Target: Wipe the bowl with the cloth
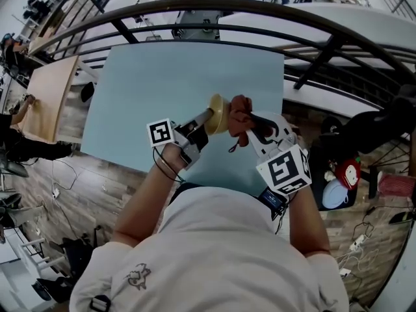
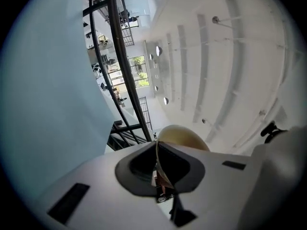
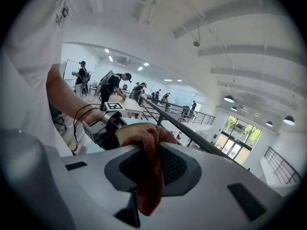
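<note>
A cream bowl (image 1: pixel 218 114) is held up in the air on its side above the pale blue table (image 1: pixel 162 96). My left gripper (image 1: pixel 207 118) is shut on the bowl's rim, which shows as a thin edge between the jaws in the left gripper view, the bowl (image 2: pixel 183 137) bulging beyond. My right gripper (image 1: pixel 250 123) is shut on a rust-brown cloth (image 1: pixel 239 117) pressed against the bowl's open side. In the right gripper view the cloth (image 3: pixel 148 169) hangs between the jaws and folds over the bowl's rim (image 3: pixel 130 129).
A dark curved railing (image 1: pixel 260 18) runs round the far side of the table. To the right on the wooden floor lie bags and cables (image 1: pixel 344 181). People work at a wooden table (image 1: pixel 45 96) on the left.
</note>
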### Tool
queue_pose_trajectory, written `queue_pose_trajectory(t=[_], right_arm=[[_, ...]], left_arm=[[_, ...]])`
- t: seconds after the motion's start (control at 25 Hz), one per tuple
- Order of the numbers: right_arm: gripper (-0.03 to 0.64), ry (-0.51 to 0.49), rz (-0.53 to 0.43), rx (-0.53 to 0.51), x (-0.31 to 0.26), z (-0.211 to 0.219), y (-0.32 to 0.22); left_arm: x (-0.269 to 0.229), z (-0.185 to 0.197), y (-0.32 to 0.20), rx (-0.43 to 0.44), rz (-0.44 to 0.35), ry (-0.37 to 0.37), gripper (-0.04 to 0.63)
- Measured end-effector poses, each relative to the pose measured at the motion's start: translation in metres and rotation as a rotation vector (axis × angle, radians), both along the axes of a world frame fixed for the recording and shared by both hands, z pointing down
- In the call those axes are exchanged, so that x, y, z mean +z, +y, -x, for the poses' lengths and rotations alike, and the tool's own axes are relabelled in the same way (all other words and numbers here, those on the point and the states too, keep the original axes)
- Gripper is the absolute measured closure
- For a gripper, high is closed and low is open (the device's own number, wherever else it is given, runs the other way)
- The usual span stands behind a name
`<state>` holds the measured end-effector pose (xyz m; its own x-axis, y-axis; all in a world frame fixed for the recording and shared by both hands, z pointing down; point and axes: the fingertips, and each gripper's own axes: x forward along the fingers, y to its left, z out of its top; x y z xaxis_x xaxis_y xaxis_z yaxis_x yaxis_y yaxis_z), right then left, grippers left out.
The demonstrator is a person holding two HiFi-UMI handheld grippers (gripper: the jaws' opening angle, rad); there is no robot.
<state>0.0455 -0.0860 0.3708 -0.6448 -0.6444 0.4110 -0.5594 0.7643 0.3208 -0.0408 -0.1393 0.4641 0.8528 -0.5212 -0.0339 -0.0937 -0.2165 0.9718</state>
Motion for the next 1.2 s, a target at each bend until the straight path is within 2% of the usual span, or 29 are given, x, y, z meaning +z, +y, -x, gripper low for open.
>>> queue_pose_trajectory(t=[0.2, 0.32, 0.44, 0.68, 0.92, 1.08, 1.2], right_arm=[[0.543, -0.132, 0.039, -0.059, -0.010, 0.012, 0.002], [0.543, -0.160, 0.050, -0.078, -0.013, 0.013, 0.004], [0.543, -0.180, 0.066, -0.111, -0.016, 0.014, 0.004], [0.543, -0.221, 0.110, -0.137, -0.020, 0.008, -0.004], [0.544, -0.360, 0.224, -0.139, -0.007, 0.009, -0.012], [0.545, -0.383, 0.286, -0.140, 0.008, 0.014, -0.010], [0.545, -0.368, 0.325, -0.163, 0.021, 0.026, -0.001]], left_arm=[[-0.002, -0.015, 0.010, 0.040, 0.006, 0.037, 0.572], [0.002, -0.024, 0.023, 0.098, -0.004, 0.017, 0.572], [0.001, -0.029, 0.033, 0.149, -0.008, 0.032, 0.572], [-0.016, -0.039, 0.053, 0.250, -0.044, 0.109, 0.572], [-0.052, -0.049, 0.066, 0.320, -0.145, 0.234, 0.571], [-0.073, -0.047, 0.059, 0.281, -0.175, 0.308, 0.571], [-0.085, -0.044, 0.045, 0.209, -0.214, 0.302, 0.571]])
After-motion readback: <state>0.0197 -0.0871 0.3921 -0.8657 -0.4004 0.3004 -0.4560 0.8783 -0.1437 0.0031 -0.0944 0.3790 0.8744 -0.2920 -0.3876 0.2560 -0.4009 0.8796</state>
